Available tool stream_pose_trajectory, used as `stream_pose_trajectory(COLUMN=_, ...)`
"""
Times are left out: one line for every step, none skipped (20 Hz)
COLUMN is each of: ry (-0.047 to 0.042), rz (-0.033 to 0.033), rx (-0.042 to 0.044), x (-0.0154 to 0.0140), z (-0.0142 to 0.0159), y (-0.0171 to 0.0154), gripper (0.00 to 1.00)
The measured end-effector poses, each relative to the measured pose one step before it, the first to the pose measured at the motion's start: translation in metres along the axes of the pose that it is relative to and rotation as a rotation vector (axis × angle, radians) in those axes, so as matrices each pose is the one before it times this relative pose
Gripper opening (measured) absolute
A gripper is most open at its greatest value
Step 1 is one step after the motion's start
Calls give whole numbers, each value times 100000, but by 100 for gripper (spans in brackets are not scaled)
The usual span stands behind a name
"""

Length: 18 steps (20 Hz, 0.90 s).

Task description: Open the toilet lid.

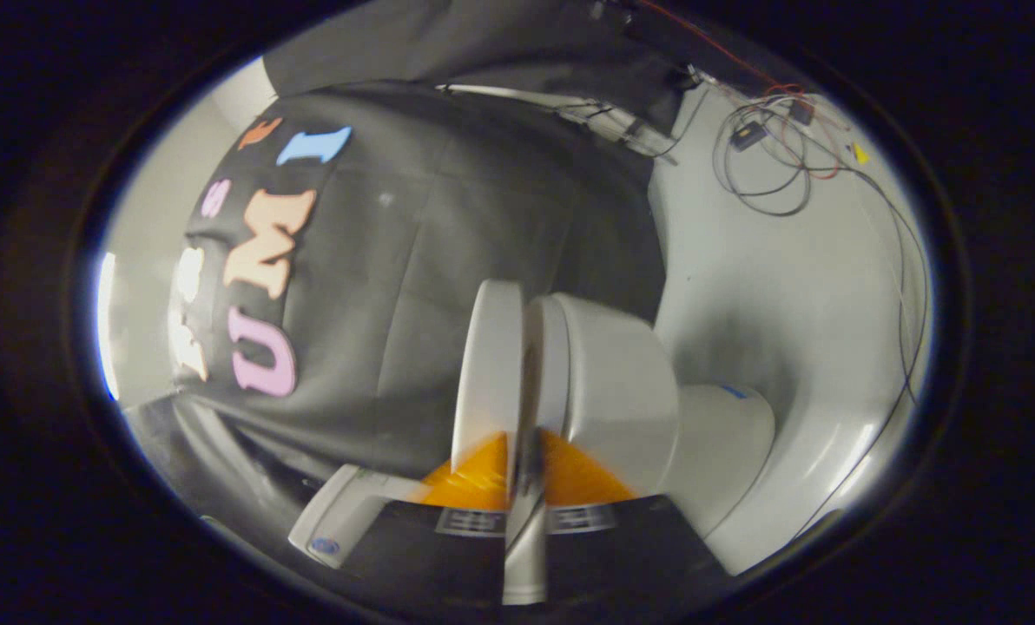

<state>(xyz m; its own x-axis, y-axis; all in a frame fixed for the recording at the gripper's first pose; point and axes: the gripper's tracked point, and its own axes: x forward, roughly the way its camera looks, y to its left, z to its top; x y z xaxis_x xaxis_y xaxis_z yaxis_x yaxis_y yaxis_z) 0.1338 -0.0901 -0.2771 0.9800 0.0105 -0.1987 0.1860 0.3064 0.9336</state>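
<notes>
Gripper view, rolled sideways: tongs (524,476) with orange fingers (470,482) nearly together, a thin white edge caught between them, apparently the rim of the toilet lid (487,365); clenched on the toilet lid, as far as can be told. Toilet lid just ahead of the fingers, lifted slightly off the toilet seat (542,347), narrow gap between. Toilet bowl (622,391) right of the seat. Farther right, pale floor (769,286) with loose cables (765,165).

The gripper (524,464) (orange fingers nearly together) sits against the toilet lid's (487,365) edge.
</notes>
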Motion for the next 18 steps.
stream_pose_trajectory(ry=-456, rz=172, rx=-501, x=798, z=-72, y=-305, gripper=1)
stream_pose_trajectory(ry=694, rz=-132, rx=218, x=-1727, z=289, y=458, gripper=1)
stream_pose_trajectory(ry=-976, rz=1396, rx=439, x=-681, z=414, y=654, gripper=1)
stream_pose_trajectory(ry=504, rz=-145, rx=219, x=-220, z=-9, y=127, gripper=1)
stream_pose_trajectory(ry=-24, rz=-340, rx=494, x=121, z=-65, y=-28, gripper=1)
stream_pose_trajectory(ry=548, rz=-117, rx=366, x=236, z=-73, y=-60, gripper=1)
stream_pose_trajectory(ry=781, rz=-1376, rx=38, x=-112, z=-231, y=-80, gripper=1)
stream_pose_trajectory(ry=711, rz=-915, rx=-1133, x=49, z=-214, y=-22, gripper=1)
stream_pose_trajectory(ry=493, rz=-899, rx=-1252, x=-126, z=-72, y=176, gripper=0)
stream_pose_trajectory(ry=728, rz=-1619, rx=-1897, x=61, z=-42, y=56, gripper=1)
stream_pose_trajectory(ry=134, rz=-965, rx=-1801, x=-69, z=57, y=172, gripper=1)
stream_pose_trajectory(ry=341, rz=-1434, rx=-1354, x=-134, z=0, y=155, gripper=1)
stream_pose_trajectory(ry=-322, rz=-915, rx=-695, x=-192, z=-43, y=311, gripper=1)
stream_pose_trajectory(ry=139, rz=-1756, rx=-940, x=-115, z=-44, y=65, gripper=1)
stream_pose_trajectory(ry=208, rz=-1389, rx=-101, x=-124, z=-108, y=-33, gripper=1)
stream_pose_trajectory(ry=176, rz=-1068, rx=231, x=-223, z=-21, y=77, gripper=1)
stream_pose_trajectory(ry=30, rz=-757, rx=-412, x=-168, z=-65, y=111, gripper=1)
stream_pose_trajectory(ry=-66, rz=-515, rx=-1172, x=-319, z=-209, y=241, gripper=1)
